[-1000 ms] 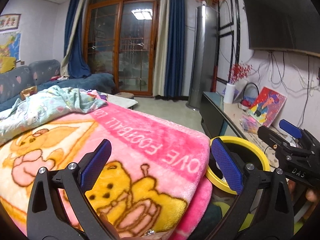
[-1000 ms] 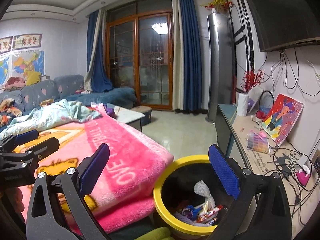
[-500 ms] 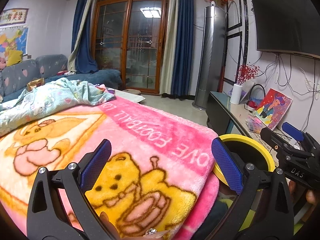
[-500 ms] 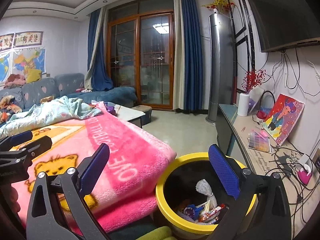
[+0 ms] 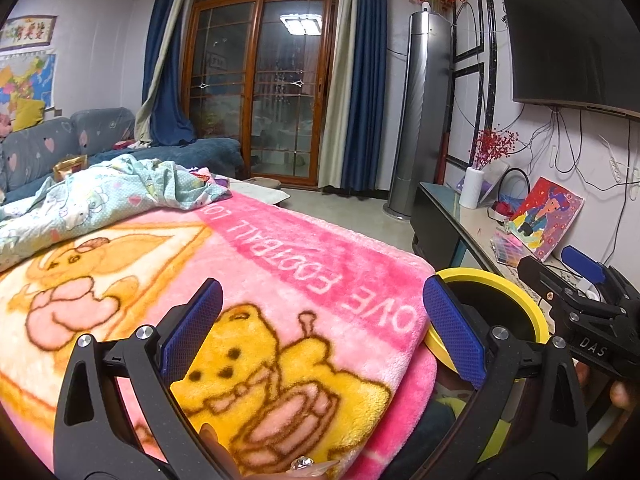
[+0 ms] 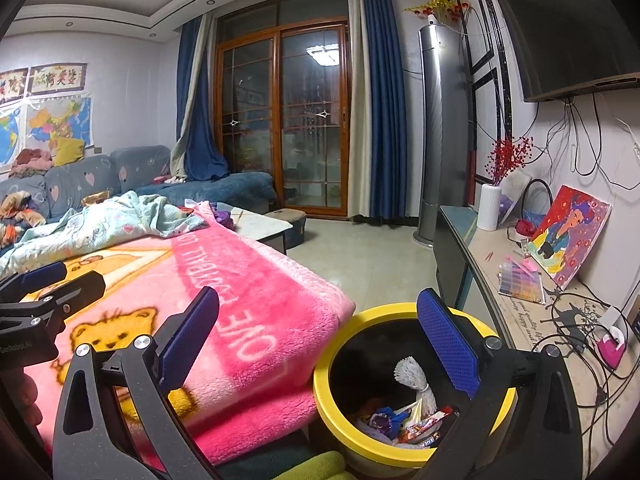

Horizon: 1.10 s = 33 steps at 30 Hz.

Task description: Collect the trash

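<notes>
A yellow-rimmed trash bin [image 6: 340,408] stands by the corner of a pink cartoon blanket [image 6: 248,320]. Inside it lie colourful wrappers [image 6: 404,424] and a white tied bag [image 6: 412,378]. My right gripper [image 6: 318,344] hangs open above the bin's left rim with nothing between its fingers. My left gripper [image 5: 322,328] is open and empty over the blanket [image 5: 240,280], and the bin [image 5: 492,278] shows just right of its right finger. Each gripper appears at the edge of the other's view.
A crumpled light-blue quilt [image 5: 100,200] lies at the blanket's far end, in front of a blue sofa [image 6: 100,176]. A low TV cabinet [image 6: 520,320] on the right holds a painting [image 6: 568,236], cables and a white vase [image 6: 490,206]. Tiled floor [image 6: 360,252] runs toward the glass doors.
Both grippers have risen and drawn back slightly, so the blanket sits lower in the views. Both stay open and empty.
</notes>
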Each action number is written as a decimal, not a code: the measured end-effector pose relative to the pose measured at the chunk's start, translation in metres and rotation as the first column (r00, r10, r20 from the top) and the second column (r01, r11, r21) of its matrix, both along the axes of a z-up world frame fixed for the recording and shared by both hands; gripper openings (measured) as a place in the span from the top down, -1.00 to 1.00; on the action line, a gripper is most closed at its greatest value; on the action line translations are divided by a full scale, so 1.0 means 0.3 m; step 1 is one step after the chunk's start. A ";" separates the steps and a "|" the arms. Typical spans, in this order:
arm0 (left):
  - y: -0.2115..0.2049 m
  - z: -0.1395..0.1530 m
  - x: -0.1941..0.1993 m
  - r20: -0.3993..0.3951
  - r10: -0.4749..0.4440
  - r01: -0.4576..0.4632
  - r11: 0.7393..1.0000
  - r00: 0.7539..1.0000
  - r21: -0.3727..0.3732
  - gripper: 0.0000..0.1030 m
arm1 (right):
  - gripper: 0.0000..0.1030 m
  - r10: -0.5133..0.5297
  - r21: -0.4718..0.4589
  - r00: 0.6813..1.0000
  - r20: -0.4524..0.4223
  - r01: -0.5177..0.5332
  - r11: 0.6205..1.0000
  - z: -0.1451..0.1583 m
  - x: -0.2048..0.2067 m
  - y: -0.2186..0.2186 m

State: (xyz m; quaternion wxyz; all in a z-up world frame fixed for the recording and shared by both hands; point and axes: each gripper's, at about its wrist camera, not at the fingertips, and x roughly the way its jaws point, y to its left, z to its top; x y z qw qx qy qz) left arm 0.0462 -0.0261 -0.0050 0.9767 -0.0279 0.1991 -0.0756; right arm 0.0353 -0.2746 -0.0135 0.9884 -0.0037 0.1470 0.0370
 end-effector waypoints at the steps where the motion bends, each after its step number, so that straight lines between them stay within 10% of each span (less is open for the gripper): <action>1: -0.001 -0.002 0.001 0.001 -0.001 0.001 1.000 1.000 -0.001 -0.79 | -0.87 0.002 0.001 1.000 -0.001 -0.002 1.000 -0.001 0.000 0.001; 33: -0.002 -0.003 -0.001 0.000 -0.001 0.001 1.000 1.000 0.000 -0.79 | -0.87 -0.001 0.006 1.000 0.000 0.001 1.000 -0.002 0.000 -0.004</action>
